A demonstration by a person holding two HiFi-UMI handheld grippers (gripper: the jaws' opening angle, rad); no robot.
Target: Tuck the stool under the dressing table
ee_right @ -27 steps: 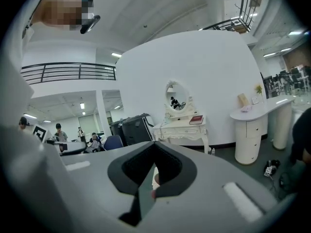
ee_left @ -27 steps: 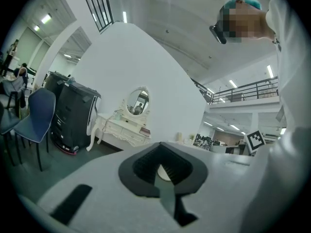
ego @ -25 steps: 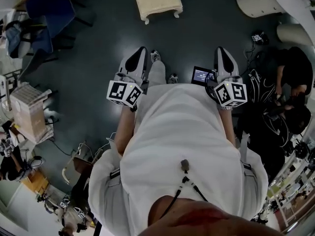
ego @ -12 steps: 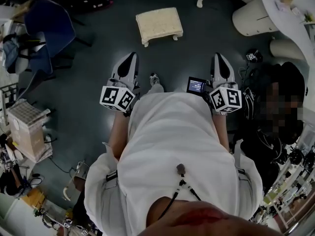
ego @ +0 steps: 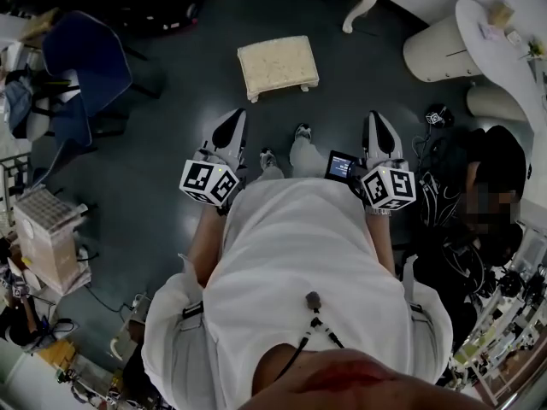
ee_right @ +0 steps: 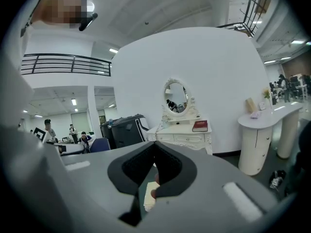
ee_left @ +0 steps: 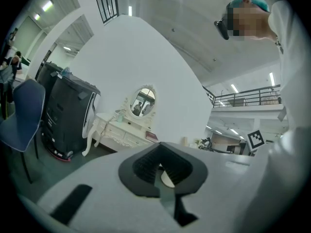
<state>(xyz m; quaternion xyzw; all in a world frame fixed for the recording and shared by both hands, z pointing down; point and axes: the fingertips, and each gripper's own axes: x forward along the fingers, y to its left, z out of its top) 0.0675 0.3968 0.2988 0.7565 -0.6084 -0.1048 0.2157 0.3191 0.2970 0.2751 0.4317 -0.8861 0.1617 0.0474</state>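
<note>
Stool [ego: 278,65] closer, dressing table [ee_right: 181,139] ahead | left claw [ego: 236,118], right claw [ego: 374,120] closed

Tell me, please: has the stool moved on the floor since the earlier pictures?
No. The stool keeps the same gap to the dressing table leg; only the head view came closer.
</note>
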